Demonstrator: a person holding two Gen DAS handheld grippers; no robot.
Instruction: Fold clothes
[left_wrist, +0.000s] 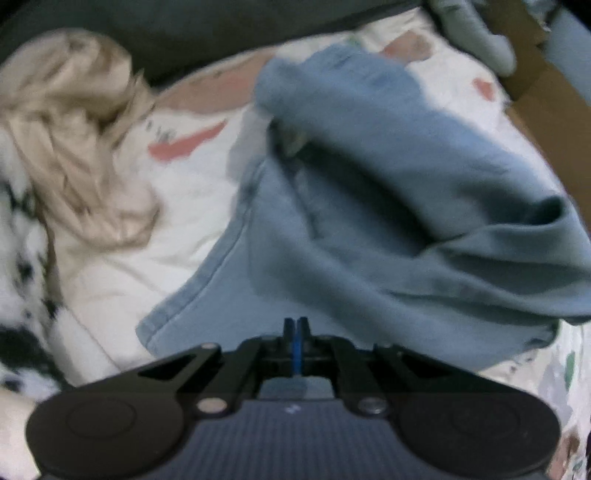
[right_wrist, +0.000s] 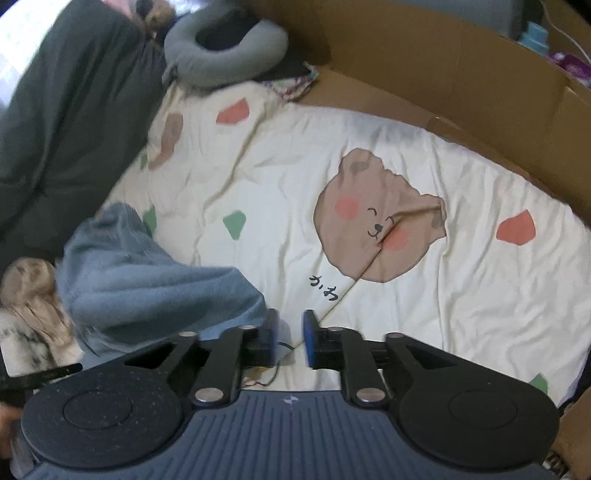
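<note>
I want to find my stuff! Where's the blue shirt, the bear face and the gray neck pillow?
blue shirt (left_wrist: 406, 206): left wrist view, on its bunched middle.
bear face (right_wrist: 373, 221): right wrist view, beside its nose.
gray neck pillow (right_wrist: 236, 55): right wrist view, on its curved side.

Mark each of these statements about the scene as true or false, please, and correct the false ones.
1. The left gripper has its jaws closed together. True.
2. The right gripper is clamped on the blue garment. False: its jaws stand apart with nothing between them; the garment lies beside the left jaw.
3. The blue garment is neatly folded flat. False: it is bunched and rumpled.
4. The bed cover carries a printed bear face. True.
5. A grey neck pillow lies at the far end of the bed. True.
6. The beige clothes lie on top of the blue garment. False: they lie apart, beside it.
</note>
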